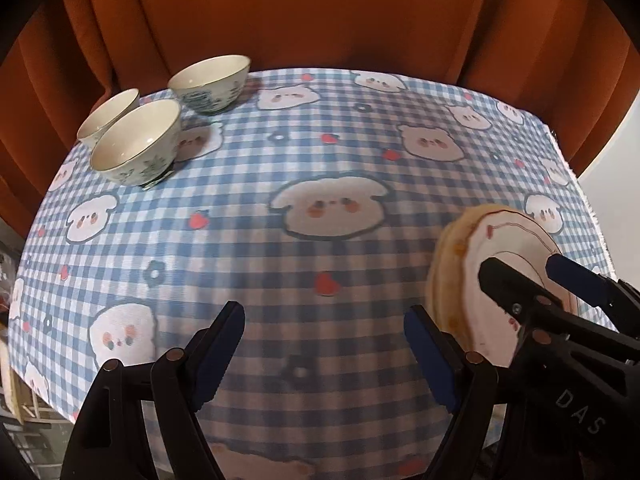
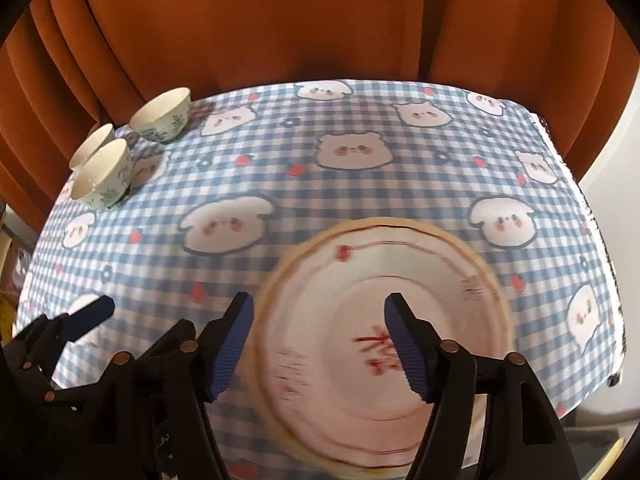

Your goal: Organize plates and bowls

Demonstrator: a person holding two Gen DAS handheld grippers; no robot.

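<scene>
Right wrist view shows the right gripper (image 2: 320, 344) spread wide above the stacked plates (image 2: 384, 344) just below it, holding nothing; better to lower squarely over a rim. Left gripper (image 1: 324, 356), also spread and empty, hangs beside them; three bowls (image 1: 136, 144) sit far ahead-left on the checked counter (image 1: 320, 184), rust curtain (image 1: 304, 12) behind.
</scene>
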